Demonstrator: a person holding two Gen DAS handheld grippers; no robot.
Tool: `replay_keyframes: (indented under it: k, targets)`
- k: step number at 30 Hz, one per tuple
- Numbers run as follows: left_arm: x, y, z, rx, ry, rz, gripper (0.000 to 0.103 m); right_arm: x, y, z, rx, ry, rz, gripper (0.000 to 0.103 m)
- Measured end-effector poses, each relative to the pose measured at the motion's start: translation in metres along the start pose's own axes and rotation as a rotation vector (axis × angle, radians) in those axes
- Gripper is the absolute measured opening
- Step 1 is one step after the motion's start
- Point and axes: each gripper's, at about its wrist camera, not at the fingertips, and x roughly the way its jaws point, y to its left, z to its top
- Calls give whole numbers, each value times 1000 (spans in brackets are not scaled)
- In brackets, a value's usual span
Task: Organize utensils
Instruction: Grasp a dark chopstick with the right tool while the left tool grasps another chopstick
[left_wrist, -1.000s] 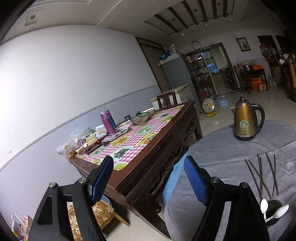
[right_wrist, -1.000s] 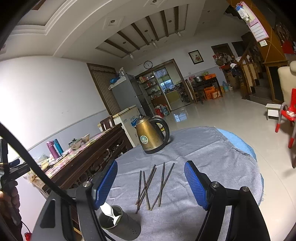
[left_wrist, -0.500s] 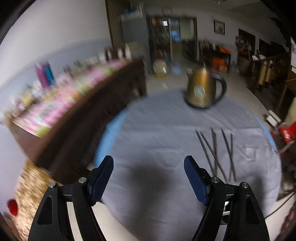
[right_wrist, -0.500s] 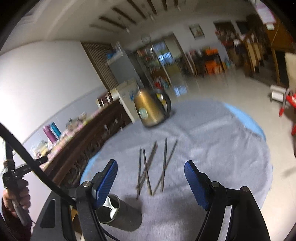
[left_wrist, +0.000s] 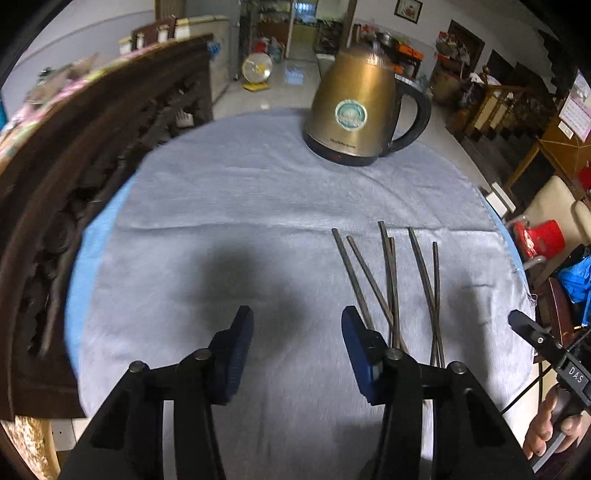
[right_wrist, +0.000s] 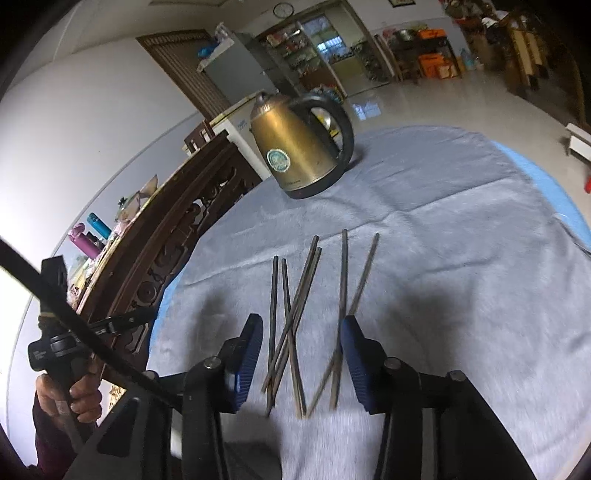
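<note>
Chopsticks (right_wrist: 295, 317), six thin dark metal sticks, lay loose and partly crossed on the grey cloth-covered round surface (left_wrist: 229, 206), short of the brass-coloured electric kettle (left_wrist: 351, 107). A second before, both cameras faced the room; now both had tipped down at the cloth. Right gripper (right_wrist: 301, 354) had closed in over the sticks, jaws narrowed but still apart, holding nothing. Left gripper (left_wrist: 297, 350) sat left of the sticks, jaws likewise apart and empty. Likely a first pickup was coming.

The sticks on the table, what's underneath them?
The chopsticks lie on a grey cloth covering a blue table. Some cross each other. The cloth hides most of the tabletop.
</note>
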Motion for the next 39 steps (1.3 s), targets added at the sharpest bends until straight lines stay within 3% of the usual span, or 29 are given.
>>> replay_keyframes:
  k: [10,19,23,26,30,39]
  targets:
    - [90,-9,48,10,168,-48,51,105,-26,56,71,153,2,41]
    - [122,7,60,-96,250,-117,51,168,-42,95,105,228,-78,38]
    - [127,3,59,-94,269,-117,51,197,-35,93,47,330,-206,21]
    - [133,-5,59,-97,282,-123,51,200,-27,92,-34,322,-283,7]
    - [143,-13,59,-92,301,-113,51,190,-33,89,-15,307,-265,6]
    - [156,-35,73,-63,289,-32,48,129,-50,72,71,206,-105,6]
